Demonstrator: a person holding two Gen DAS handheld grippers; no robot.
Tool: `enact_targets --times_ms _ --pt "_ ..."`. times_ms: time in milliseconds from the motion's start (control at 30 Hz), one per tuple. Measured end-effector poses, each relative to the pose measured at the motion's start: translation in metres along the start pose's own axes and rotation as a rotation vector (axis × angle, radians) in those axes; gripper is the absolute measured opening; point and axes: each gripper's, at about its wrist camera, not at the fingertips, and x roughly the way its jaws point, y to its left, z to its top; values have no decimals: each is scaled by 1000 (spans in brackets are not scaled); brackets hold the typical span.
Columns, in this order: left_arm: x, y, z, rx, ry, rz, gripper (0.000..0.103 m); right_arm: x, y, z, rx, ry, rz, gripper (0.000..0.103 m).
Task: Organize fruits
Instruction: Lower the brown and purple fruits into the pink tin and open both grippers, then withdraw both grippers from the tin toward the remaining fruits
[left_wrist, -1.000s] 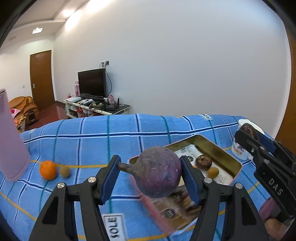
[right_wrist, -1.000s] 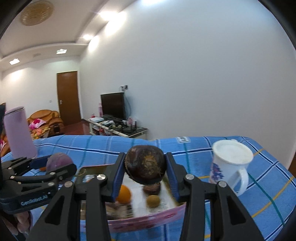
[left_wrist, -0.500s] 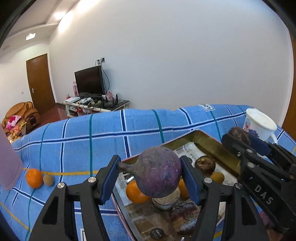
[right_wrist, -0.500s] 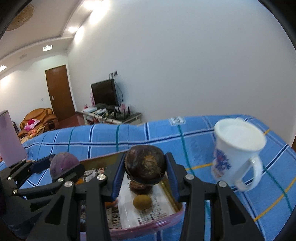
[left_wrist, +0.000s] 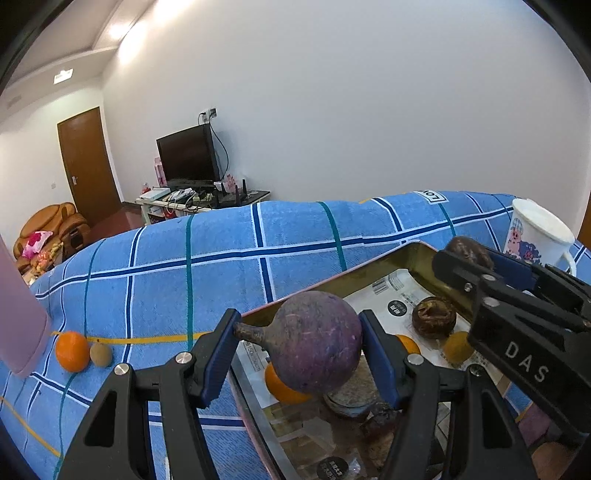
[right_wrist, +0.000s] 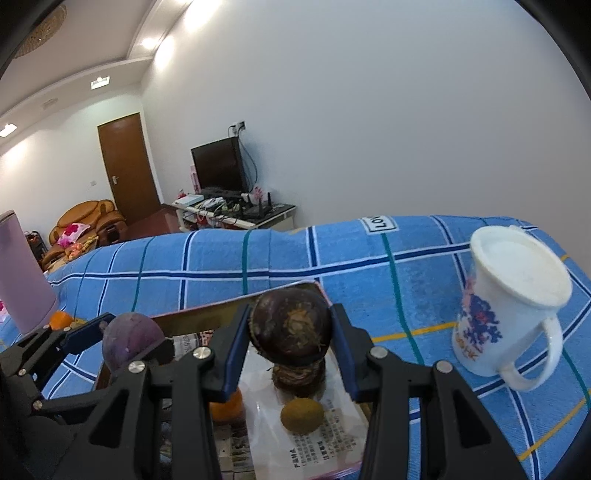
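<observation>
My left gripper (left_wrist: 299, 350) is shut on a round purple fruit (left_wrist: 317, 341) with a stub stem, held above the near left part of a gold metal tray (left_wrist: 369, 275). My right gripper (right_wrist: 291, 349) is shut on a dark brown round fruit (right_wrist: 291, 326), held above the tray's (right_wrist: 207, 314) far right part. In the tray lie an orange (left_wrist: 284, 387), a brown fruit (left_wrist: 434, 317) and a small yellow-brown fruit (right_wrist: 302, 415). Each gripper shows in the other's view: the right one (left_wrist: 476, 258), the left one (right_wrist: 122, 338).
A white printed mug (right_wrist: 509, 302) stands right of the tray on the blue checked cloth (left_wrist: 221, 258). An orange (left_wrist: 72, 350) and a small brown fruit (left_wrist: 100, 354) lie left, beside a pink tumbler (left_wrist: 18, 321). The cloth's far edge drops off towards the room.
Both grippers moved forward over the tray with their fruits still held. The tray now lies directly beneath them and the mug has come closer on the right.
</observation>
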Motion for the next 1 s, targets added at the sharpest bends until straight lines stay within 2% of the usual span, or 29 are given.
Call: enact_targets --times_ms 133,200,267,400,433,500,567,733,867,1000 --pt "0 0 -1 -3 -2 9 67 0 1 0 -6 3 27 50" --pt "-1 0 -1 -6 0 1 67 -2 4 -1 -20 -6 36 72" --pt "-2 -2 -2 3 0 -2 67 -6 8 -1 -32 -24 25 86" --pt "-5 -4 -4 8 1 4 74 -17 11 -1 -42 -84 7 100" --pt "-7 -4 -4 6 -10 4 74 -20 10 -2 -37 -100 3 101" --pt "-13 -3 -5 0 -40 24 83 -28 6 -3 -8 -138 7 103" --pt "-21 -1 -5 -12 -79 61 87 -34 1 -3 30 -168 13 103" --pt "-43 10 -3 -68 -186 113 87 -54 -11 -2 98 -286 7 103" --pt "-56 16 -4 -84 -285 170 89 -72 -12 -4 102 -389 -39 103" --pt "-63 20 -8 -94 -322 219 90 -83 -6 -6 79 -455 -67 103"
